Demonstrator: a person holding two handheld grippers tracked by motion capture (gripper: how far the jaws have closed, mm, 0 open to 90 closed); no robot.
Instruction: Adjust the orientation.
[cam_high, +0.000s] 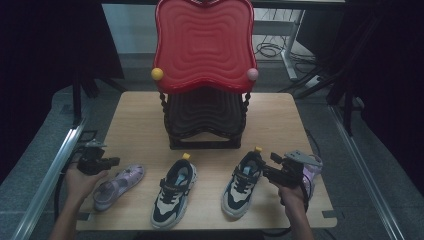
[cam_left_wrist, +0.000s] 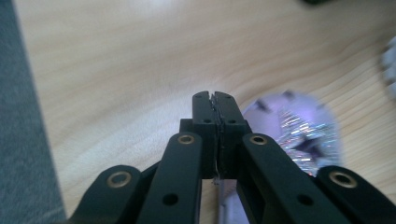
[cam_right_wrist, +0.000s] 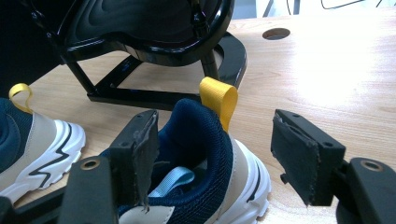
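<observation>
Sneaker (cam_right_wrist: 205, 154) heel between right gripper (cam_right_wrist: 219, 154) jaws, untouched.

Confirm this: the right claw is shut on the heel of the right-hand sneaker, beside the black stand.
Not quite. The right claw is open, not shut: the right gripper view shows its jaws standing apart on either side of the heel of the right-hand sneaker, pressing on nothing. The black stand is indeed beside it.

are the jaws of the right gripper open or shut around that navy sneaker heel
Open. In the right gripper view the right gripper has its black pads wide apart, either side of the navy and white sneaker's heel, not pressing it.
</observation>
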